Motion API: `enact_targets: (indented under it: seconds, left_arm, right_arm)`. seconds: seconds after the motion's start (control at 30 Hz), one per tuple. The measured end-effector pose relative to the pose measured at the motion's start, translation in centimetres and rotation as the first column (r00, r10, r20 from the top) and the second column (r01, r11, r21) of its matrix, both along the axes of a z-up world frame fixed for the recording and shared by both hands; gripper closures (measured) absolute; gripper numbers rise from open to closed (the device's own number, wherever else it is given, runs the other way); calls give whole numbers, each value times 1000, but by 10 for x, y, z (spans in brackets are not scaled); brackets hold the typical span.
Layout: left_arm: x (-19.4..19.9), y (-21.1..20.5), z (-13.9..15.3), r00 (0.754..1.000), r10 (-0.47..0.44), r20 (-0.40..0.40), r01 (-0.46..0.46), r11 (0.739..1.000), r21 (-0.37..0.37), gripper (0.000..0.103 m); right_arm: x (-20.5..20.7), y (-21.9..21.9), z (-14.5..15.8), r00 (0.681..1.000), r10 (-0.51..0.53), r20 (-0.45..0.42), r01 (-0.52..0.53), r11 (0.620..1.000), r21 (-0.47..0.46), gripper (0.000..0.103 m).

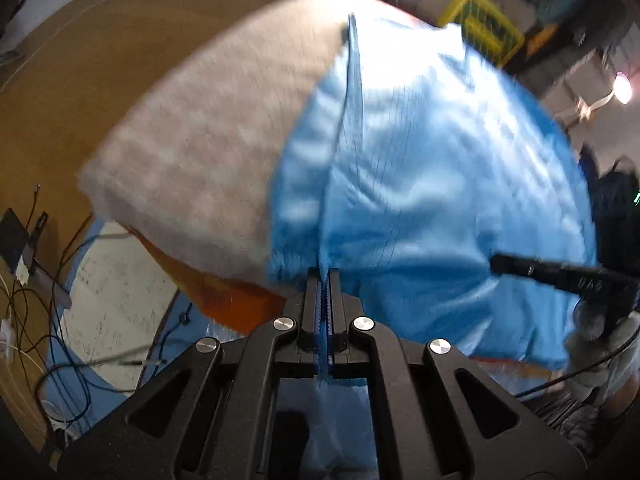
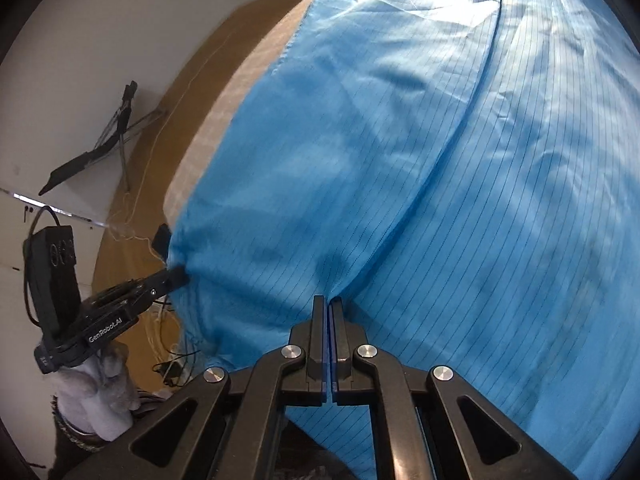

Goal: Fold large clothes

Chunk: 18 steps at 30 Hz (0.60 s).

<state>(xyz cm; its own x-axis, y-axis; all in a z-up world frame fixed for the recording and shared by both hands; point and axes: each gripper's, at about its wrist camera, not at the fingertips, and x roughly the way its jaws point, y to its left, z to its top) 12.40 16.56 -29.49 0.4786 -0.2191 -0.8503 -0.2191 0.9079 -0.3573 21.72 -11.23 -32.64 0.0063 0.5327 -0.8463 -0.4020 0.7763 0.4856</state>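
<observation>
A large light-blue garment with thin dark pinstripes (image 1: 420, 168) lies spread over a table covered by a grey-white cloth (image 1: 208, 152). My left gripper (image 1: 324, 276) is shut on the garment's near edge, and blue fabric hangs between its jaws. My right gripper (image 2: 329, 304) is shut on another part of the near edge of the garment (image 2: 420, 180). In the right wrist view the left gripper (image 2: 176, 276) pinches the garment's left corner, held by a gloved hand (image 2: 96, 392). In the left wrist view the right gripper (image 1: 560, 276) shows at the right.
The grey-white table cloth (image 2: 208, 136) has an orange edge (image 1: 224, 300) below it. Brown floor (image 1: 80, 92) surrounds the table. Cables (image 1: 52, 320) lie at the left. A yellow crate (image 1: 480, 28) stands at the far side. A black folded stand (image 2: 100, 148) leans on the white wall.
</observation>
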Motion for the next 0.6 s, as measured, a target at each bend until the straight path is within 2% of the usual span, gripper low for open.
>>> enact_targets:
  seconds: [0.1, 0.17, 0.2, 0.23, 0.3, 0.37, 0.47, 0.5, 0.53, 0.57, 0.6]
  left_arm:
    - [-10, 17, 21, 994, 73, 87, -70, 997, -45, 103]
    - [-6, 19, 11, 994, 96, 48, -95, 995, -34, 103]
    - [-1, 15, -1, 997, 81, -4, -81, 997, -13, 103]
    - [3, 8, -12, 997, 55, -51, -53, 998, 39, 103]
    - [4, -4, -19, 997, 9, -80, -1, 996, 90, 103]
    - [1, -8, -15, 997, -17, -72, 23, 996, 88, 103]
    - [-7, 7, 3, 1000, 22, -1, -22, 999, 37, 102]
    - [-8, 12, 8, 999, 37, 18, -37, 999, 12, 99]
    - [-8, 18, 12, 998, 51, 36, -51, 999, -17, 91]
    - [-8, 24, 14, 996, 69, 49, -67, 997, -45, 78]
    - [-6, 27, 14, 995, 87, 50, -83, 994, -67, 73]
  right_arm:
    - [6, -11, 14, 1000, -3, 20, 2, 998, 60, 103]
    - [3, -10, 15, 999, 6, 39, -8, 998, 59, 103]
    - [1, -6, 11, 999, 15, 46, -16, 999, 32, 103]
    - [1, -1, 4, 999, 18, 39, -19, 1000, 8, 103]
    - [0, 1, -9, 1000, 18, 10, -18, 1000, -23, 103]
    - [1, 6, -6, 1000, 20, 11, -20, 999, -26, 103]
    - [2, 11, 2, 998, 49, 42, -47, 998, -44, 102]
    - [0, 10, 5, 996, 65, 55, -62, 996, -67, 96]
    - [-3, 10, 8, 996, 74, 58, -69, 994, -82, 85]
    - [-5, 9, 14, 994, 83, 64, -77, 992, -100, 77]
    - [-6, 6, 21, 994, 80, 79, -72, 992, -100, 69]
